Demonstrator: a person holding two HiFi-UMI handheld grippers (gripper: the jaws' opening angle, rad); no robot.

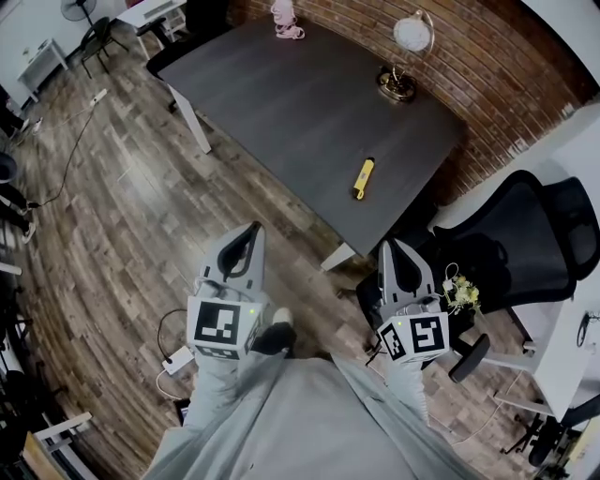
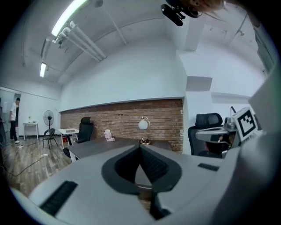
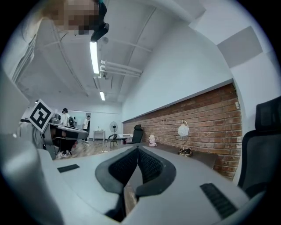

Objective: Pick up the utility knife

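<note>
1. The left gripper (image 2: pixel 140 147) has its fingers (image 2: pixel 154 166) closed, tips meeting, with nothing held between them.
2. The right gripper (image 3: pixel 137 149) is the same: its fingers (image 3: pixel 150 165) are pressed tip to tip and hold nothing.
3. In the head view both grippers point toward the tabletop (image 1: pixel 281 103) but are short of it. The left one is over the wooden floor (image 1: pixel 103 234), and the right one is just off the tabletop's near corner.
4. The utility knife (image 1: pixel 364 178) is yellow and lies flat on the tabletop near its nearer right edge. It is well apart from both grippers and closer to the right one.
5. The tabletop is dark grey and matte, on white legs (image 1: pixel 199 127). A globe lamp (image 1: pixel 410 36) stands toward its far right side, and a small pink object (image 1: pixel 286 21) sits at the far end.
6. A brick wall (image 1: pixel 487 66) runs along the tabletop's right side. A black office chair (image 1: pixel 525 234) stands by the near right corner.
7. The floor is brown plank, with a white power strip (image 1: pixel 176 359) and cables lying on it.
8. The gripper views show white walls, a standing fan (image 2: pixel 47 117) far down the room and tube lights (image 3: pixel 94 56) on the ceiling.
</note>
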